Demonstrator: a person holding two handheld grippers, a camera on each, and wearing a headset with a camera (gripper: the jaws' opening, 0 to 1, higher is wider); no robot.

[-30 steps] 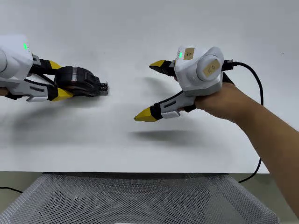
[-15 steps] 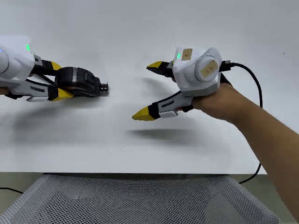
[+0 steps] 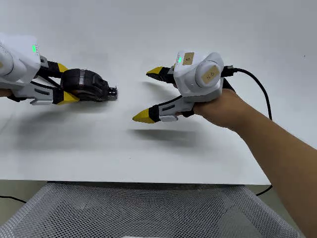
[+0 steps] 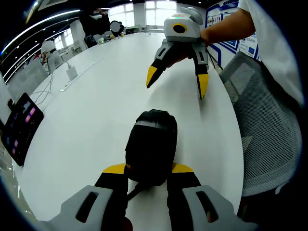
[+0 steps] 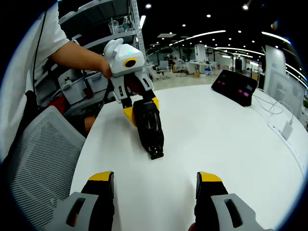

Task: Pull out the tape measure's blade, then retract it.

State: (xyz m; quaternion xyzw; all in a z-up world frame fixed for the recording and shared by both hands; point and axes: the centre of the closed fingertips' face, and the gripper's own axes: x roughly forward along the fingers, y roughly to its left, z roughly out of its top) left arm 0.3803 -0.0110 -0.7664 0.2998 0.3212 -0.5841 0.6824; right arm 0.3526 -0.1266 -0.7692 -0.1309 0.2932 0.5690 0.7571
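left tool (image 3: 66, 83): clamped on the black tape measure (image 3: 86, 85), one yellow tip on each side of its case
tape measure: on the white counter (image 3: 148, 29) at the left, hook end at the case mouth, facing the right tool (image 3: 147, 94)
right tool: spread wide, holding nothing, aimed at the hook, apart from it

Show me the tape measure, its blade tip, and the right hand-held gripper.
tape measure (image 3: 86, 84): head view, on its black case.
blade tip (image 3: 113, 91): head view, on the end hook.
right hand-held gripper (image 3: 145, 95): head view, midway between its yellow fingertips.
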